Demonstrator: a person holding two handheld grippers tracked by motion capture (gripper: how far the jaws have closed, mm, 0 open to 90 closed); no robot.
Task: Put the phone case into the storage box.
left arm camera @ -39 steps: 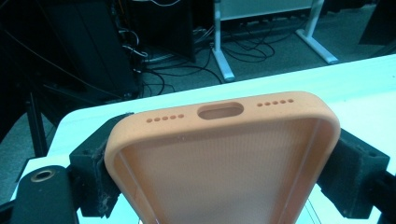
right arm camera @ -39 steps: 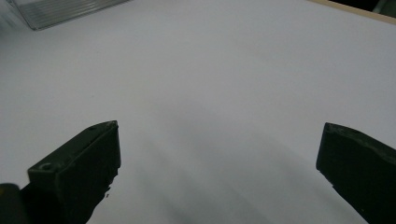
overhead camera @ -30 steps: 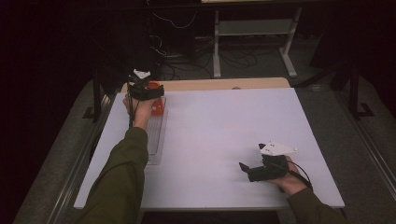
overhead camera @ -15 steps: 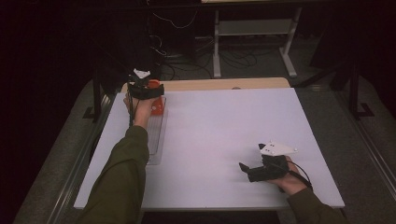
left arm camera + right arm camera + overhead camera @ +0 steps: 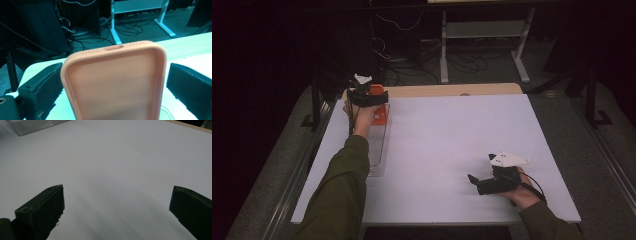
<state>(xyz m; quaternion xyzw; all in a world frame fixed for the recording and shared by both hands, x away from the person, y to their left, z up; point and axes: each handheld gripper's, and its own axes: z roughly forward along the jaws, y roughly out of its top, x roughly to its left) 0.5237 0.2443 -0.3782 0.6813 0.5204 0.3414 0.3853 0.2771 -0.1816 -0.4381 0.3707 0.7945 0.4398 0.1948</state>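
Left gripper view, orange phone case (image 5: 117, 82), upright, long axis vertical

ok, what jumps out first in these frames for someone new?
The salmon-orange silicone phone case: it stands between the left tool's jaws at the far left of the white table, above a clear ribbed plastic tray. Those jaws have just been opening, and a gap shows on each side of the case. The right tool sits open near the front right edge, over bare tabletop.
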